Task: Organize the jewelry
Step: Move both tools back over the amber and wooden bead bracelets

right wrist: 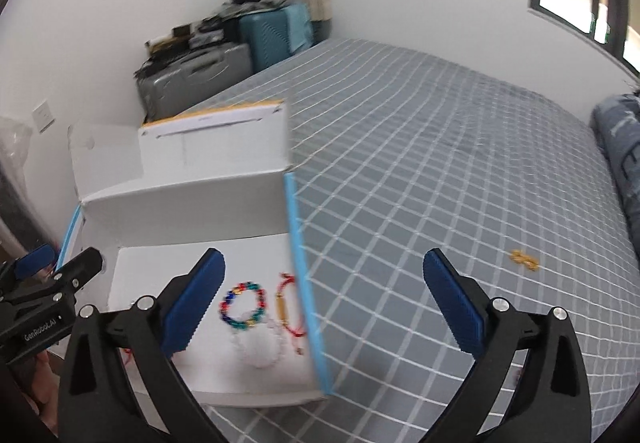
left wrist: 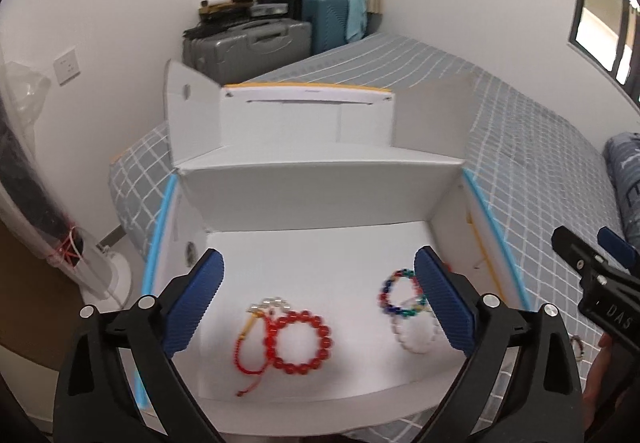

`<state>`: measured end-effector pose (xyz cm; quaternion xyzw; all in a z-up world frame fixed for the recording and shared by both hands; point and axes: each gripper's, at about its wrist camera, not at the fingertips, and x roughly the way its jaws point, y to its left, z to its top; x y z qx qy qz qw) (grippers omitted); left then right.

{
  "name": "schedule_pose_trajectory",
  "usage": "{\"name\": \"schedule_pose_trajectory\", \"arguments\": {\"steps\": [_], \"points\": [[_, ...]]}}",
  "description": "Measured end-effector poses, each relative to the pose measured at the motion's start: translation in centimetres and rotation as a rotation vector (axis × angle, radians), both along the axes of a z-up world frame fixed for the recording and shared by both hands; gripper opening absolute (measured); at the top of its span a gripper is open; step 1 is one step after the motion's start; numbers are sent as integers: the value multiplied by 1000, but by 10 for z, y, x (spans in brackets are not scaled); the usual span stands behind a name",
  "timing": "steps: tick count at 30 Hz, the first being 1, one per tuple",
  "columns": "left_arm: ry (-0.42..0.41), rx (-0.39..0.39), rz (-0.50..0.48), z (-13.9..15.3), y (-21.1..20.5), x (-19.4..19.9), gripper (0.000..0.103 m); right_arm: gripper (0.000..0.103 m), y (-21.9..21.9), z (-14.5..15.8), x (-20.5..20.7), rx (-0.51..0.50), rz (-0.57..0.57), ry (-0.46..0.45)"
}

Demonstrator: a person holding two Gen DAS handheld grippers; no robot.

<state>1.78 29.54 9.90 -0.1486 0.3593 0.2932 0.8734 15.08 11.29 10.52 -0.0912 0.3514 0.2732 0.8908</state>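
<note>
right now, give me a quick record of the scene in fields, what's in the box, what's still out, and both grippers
surface: bed with grey checked sheet
box: white box, open, flaps up, on the bed
in box: red bracelet, red cord bracelet, multicolour bracelet, white bracelet
overlap: multicolour bracelet partly over the white one
still out: small yellow piece on the sheet, right of the box
left gripper: open, nothing between the fingers
right gripper: open, nothing held

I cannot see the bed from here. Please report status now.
Left tool and right tool open, empty. Bracelets lie in white box. Yellow piece on bed. Nothing blocking.
</note>
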Motion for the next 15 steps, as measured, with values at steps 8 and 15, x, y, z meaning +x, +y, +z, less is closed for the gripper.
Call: {"name": "schedule_pose_trajectory", "arguments": {"steps": [8, 15], "points": [[-36, 16, -95, 9, -63, 26, 97, 95, -81, 10, 4, 26, -115, -43], [-50, 25, -214, 16, -126, 63, 97, 95, -159, 7, 10, 14, -219, -68]]}}
